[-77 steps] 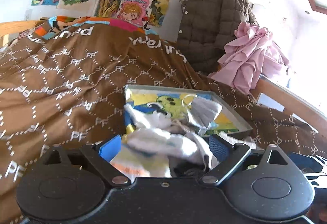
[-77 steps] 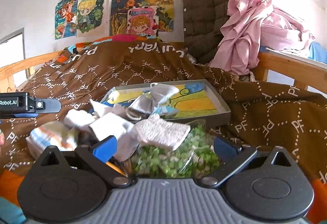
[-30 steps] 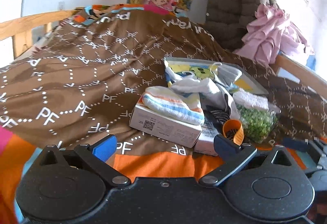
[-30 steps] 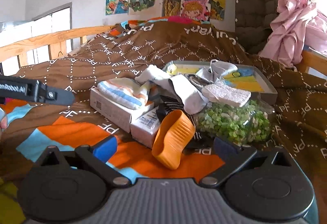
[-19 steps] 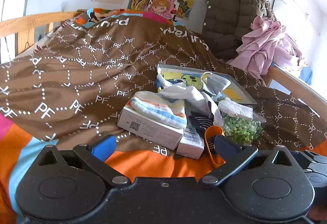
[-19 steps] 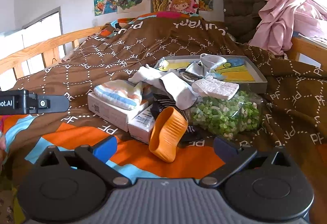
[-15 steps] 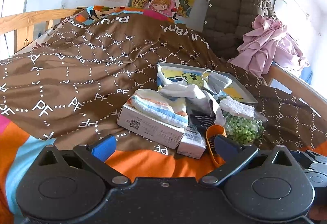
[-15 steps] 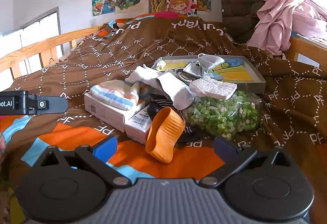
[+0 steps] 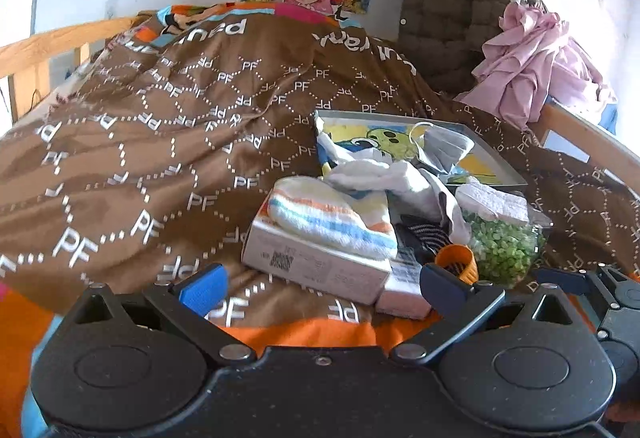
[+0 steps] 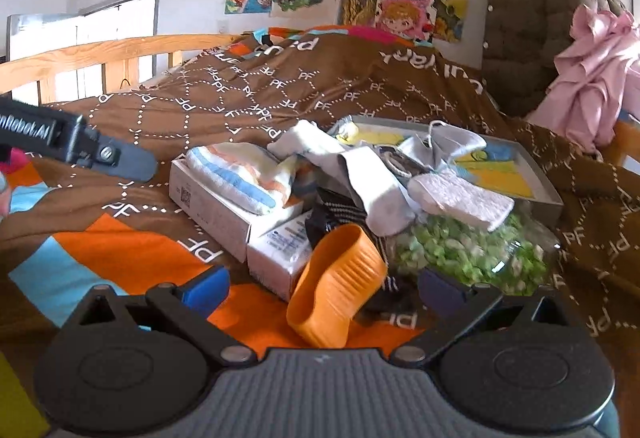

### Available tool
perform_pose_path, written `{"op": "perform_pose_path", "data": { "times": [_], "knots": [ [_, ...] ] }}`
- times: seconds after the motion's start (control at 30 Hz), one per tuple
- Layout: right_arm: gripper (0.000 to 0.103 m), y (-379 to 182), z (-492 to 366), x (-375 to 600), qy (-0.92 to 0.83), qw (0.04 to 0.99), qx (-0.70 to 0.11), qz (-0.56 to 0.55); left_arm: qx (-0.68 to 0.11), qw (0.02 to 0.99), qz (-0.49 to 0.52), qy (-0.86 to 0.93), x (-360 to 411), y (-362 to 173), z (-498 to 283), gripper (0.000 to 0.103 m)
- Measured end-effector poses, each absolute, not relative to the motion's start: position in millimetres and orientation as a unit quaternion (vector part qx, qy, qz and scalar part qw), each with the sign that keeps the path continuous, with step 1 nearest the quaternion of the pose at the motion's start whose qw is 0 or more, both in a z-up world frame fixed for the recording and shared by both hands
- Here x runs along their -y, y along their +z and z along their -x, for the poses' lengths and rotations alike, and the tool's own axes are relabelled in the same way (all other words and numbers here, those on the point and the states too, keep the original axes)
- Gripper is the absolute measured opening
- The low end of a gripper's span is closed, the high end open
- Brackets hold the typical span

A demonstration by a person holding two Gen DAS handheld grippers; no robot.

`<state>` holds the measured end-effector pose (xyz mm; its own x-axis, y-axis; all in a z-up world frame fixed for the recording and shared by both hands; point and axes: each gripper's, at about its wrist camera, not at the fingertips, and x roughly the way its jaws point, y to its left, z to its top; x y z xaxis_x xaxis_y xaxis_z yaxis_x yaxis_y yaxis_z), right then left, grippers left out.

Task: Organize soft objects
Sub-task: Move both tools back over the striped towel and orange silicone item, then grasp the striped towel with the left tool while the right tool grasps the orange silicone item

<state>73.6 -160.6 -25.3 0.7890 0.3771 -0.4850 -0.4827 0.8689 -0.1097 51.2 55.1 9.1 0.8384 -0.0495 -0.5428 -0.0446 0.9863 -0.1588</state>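
**Both jaws empty, the soft pile waiting on the bed**

While both tools hover at the near edge of the bed, neither one holds anything: my left hand-held gripper [image 9: 322,284] has its jaws spread wide apart, and my right hand-held gripper [image 10: 322,292] is just as wide, with nothing between the pads.

What I have to sort lies heaped on the brown bedspread [image 9: 132,158]. A striped towel [image 9: 332,216] rests on top of a white box [image 9: 316,262]. Just right of it a grey-white sock [image 10: 370,184] drapes over dark striped fabric [image 10: 340,216], and a white sponge pad [image 10: 460,200] sits on a clear bag of green bits [image 10: 468,258]. An orange ribbed piece [image 10: 336,292] leans nearest my right jaws. Behind the heap, partly covered by cloth, is the picture-lined tray [image 10: 548,188].

I judge the step in hand is choosing and reaching for the first soft item. To do it well I would take the topmost, free-lying thing, probably the towel with the left, so nothing underneath drags along. I should come in low over the fold, pinch a thick bunch rather than a thin edge, and keep clear of the box lip. The sock is tangled with its neighbours, so lifting it slowly matters.
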Motion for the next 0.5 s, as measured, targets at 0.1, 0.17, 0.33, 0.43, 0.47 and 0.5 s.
{"op": "perform_pose_path", "data": {
  "times": [0.1, 0.17, 0.33, 0.43, 0.47, 0.5],
  "knots": [
    [0.102, -33.7, -78.9, 159.0, 0.234, 0.941, -0.221, 0.109, -0.288, 0.955, 0.067, -0.002, -49.3, 7.3, -63.8, 0.102],
    [0.102, -37.5, -81.6, 161.3, 0.239, 0.940, -0.219, 0.108, -0.296, 0.953, 0.062, -0.008, -43.9, 6.4, -74.0, 0.102],
    [0.100, -46.0, -88.3, 171.6, 0.257, 0.933, -0.233, 0.094, -0.313, 0.949, 0.036, -0.018, -29.7, 5.2, -107.0, 0.101],
    [0.098, -48.5, -91.6, 176.5, 0.270, 0.928, -0.240, 0.086, -0.313, 0.949, 0.016, -0.011, -26.1, 6.1, -126.5, 0.099],
    [0.097, -48.9, -92.2, 177.5, 0.273, 0.927, -0.241, 0.086, -0.314, 0.949, 0.010, -0.009, -25.3, 6.2, -131.7, 0.098],
    [0.097, -49.4, -92.7, 178.0, 0.277, 0.926, -0.242, 0.084, -0.316, 0.949, 0.003, -0.006, -24.2, 6.3, -136.2, 0.097]
  ]
}}
